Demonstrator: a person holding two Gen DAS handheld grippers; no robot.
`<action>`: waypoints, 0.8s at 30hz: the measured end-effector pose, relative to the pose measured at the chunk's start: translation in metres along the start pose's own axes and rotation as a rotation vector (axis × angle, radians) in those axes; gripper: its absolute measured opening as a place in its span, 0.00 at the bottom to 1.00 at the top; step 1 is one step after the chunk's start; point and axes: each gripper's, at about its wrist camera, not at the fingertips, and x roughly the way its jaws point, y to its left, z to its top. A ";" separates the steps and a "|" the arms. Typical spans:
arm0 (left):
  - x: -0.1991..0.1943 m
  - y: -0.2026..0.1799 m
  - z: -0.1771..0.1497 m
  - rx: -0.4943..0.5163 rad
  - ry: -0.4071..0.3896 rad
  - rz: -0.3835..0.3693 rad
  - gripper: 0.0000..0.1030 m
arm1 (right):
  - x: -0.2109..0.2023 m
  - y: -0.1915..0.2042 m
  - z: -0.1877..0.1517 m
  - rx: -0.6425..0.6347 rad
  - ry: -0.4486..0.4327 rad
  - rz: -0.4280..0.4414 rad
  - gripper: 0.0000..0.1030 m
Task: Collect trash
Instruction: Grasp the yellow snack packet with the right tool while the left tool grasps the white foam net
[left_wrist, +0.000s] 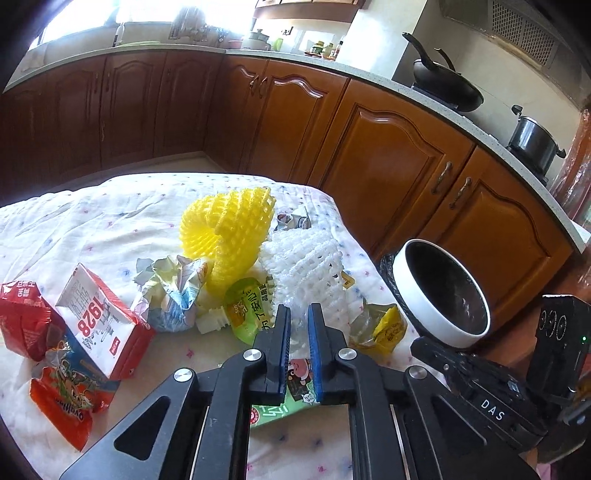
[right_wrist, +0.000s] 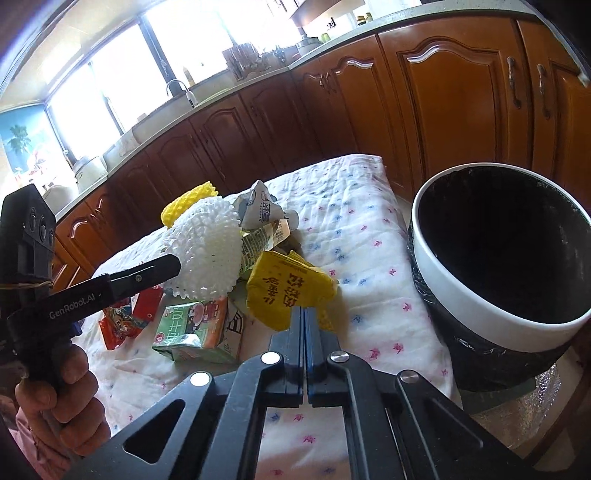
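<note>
The left gripper (left_wrist: 299, 314) has its jaws at a narrow gap, closed on the lower edge of the white foam net (left_wrist: 310, 266), which is bunched between the blue pads. In the right wrist view the same net (right_wrist: 205, 251) shows as a rounded white ball lifted above the pile, with the left gripper arm reaching it from the left. The right gripper (right_wrist: 304, 314) has its jaws pressed together on a corner of the yellow packet (right_wrist: 284, 291), which hangs tilted just above the tablecloth (right_wrist: 351, 229). The trash bin (right_wrist: 498, 258), white-rimmed with a black liner, stands just beside the table's right edge, near the yellow packet. The remaining trash lies on the tablecloth: a yellow foam net (left_wrist: 229, 229) touching the white one, crumpled paper (left_wrist: 170, 288), a red and white carton (left_wrist: 99, 317), red snack bags (left_wrist: 48, 354) and a green milk carton (right_wrist: 195, 328)
</note>
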 end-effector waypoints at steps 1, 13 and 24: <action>-0.003 0.001 -0.002 0.000 -0.004 -0.002 0.08 | -0.003 0.000 0.000 0.003 -0.007 0.004 0.00; -0.034 0.004 -0.013 -0.004 -0.044 -0.028 0.08 | 0.036 0.004 0.021 0.006 0.034 0.018 0.71; -0.043 -0.013 -0.015 0.047 -0.038 -0.070 0.08 | 0.004 -0.003 0.017 0.037 -0.022 0.011 0.42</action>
